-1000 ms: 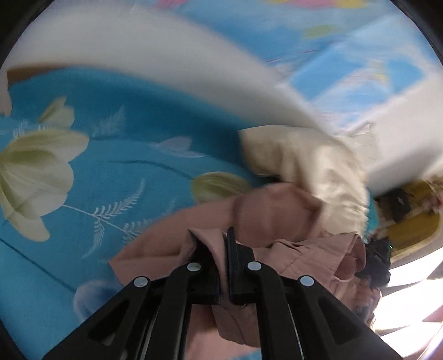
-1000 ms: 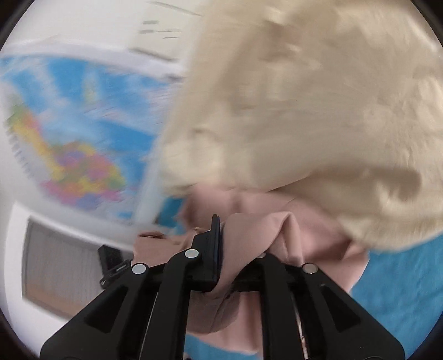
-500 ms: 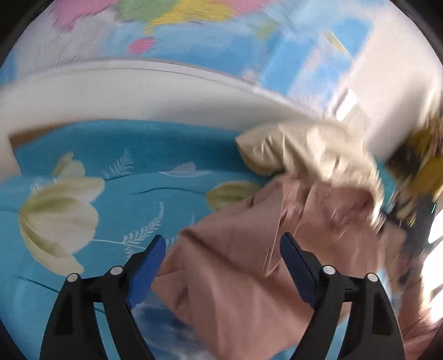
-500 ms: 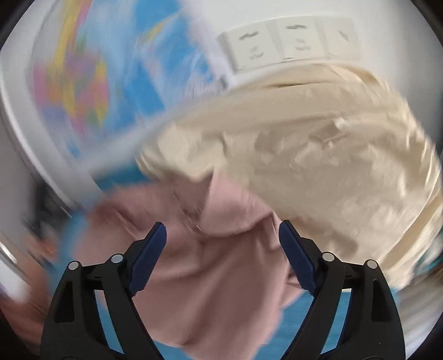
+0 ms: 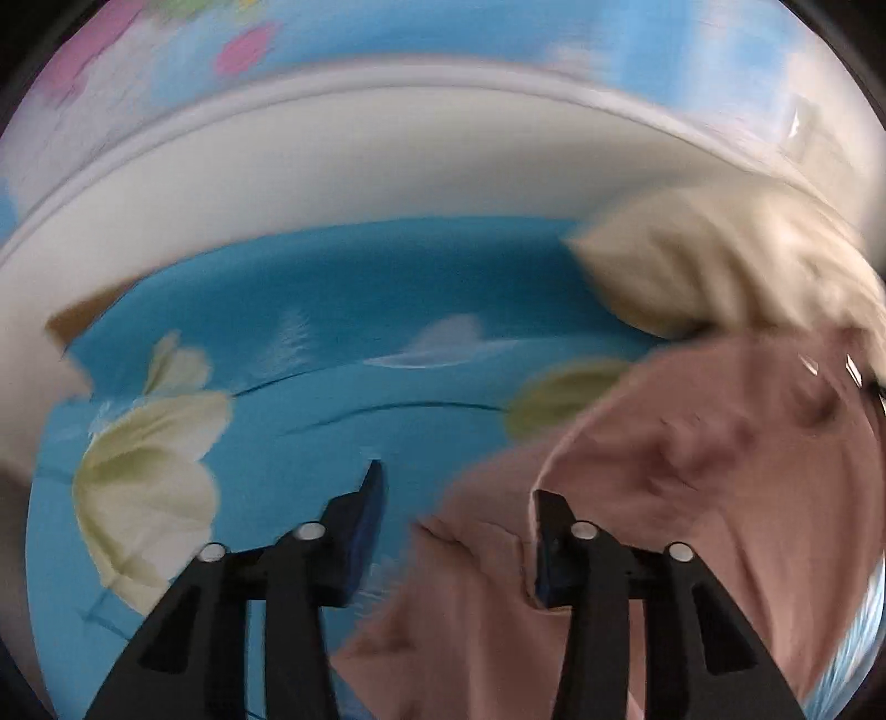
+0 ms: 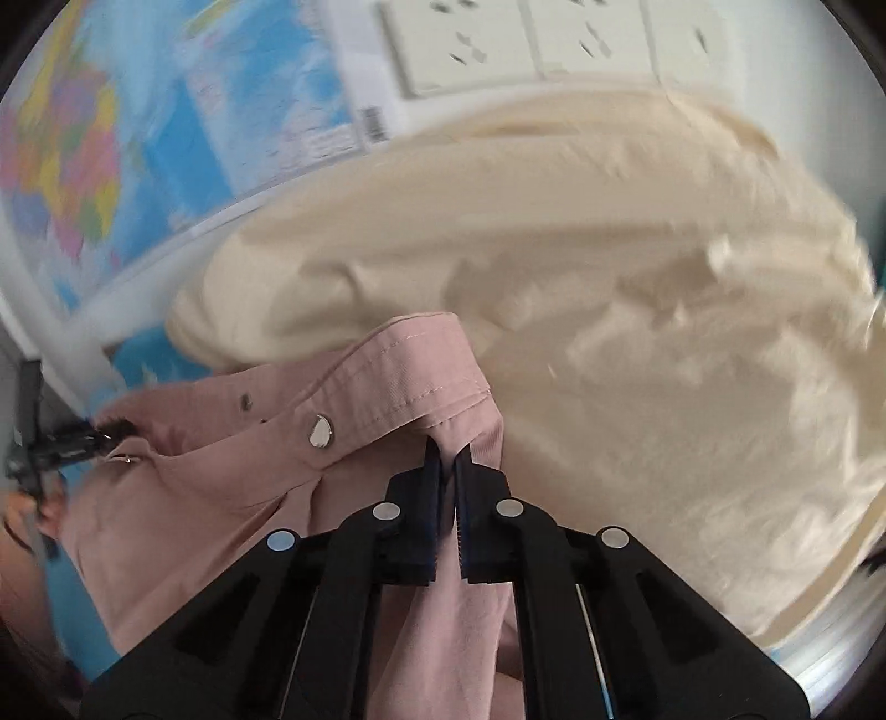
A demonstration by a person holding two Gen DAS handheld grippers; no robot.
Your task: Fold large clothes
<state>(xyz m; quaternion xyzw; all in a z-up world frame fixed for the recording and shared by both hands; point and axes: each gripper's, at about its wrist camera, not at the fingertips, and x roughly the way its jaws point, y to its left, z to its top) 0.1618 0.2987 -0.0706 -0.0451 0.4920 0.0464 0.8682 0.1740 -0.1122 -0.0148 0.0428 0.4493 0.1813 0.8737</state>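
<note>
A pink garment [image 5: 692, 498] with metal snaps lies crumpled on the blue flowered sheet [image 5: 332, 310], partly against a cream garment [image 5: 692, 266]. My left gripper [image 5: 457, 509] is over the pink garment's left edge. Its jaws stand apart and are closing; cloth lies between them but the pads do not press on it. In the right wrist view my right gripper [image 6: 448, 457] is closing on a fold of the pink garment [image 6: 387, 376] just below the snap placket, and the cloth is pinched between its pads. The cream garment [image 6: 609, 332] bulks behind it.
A white bed rail [image 5: 387, 166] runs along the far edge of the sheet. A coloured world map [image 6: 83, 138] and a row of white wall sockets [image 6: 526, 44] are on the wall behind. The left gripper's black frame [image 6: 50, 443] shows at the left edge of the right wrist view.
Both grippers let go of the pink garment and opened wide. The left jaws have since narrowed over its edge. The right jaws have shut again on a fold near the snaps.
</note>
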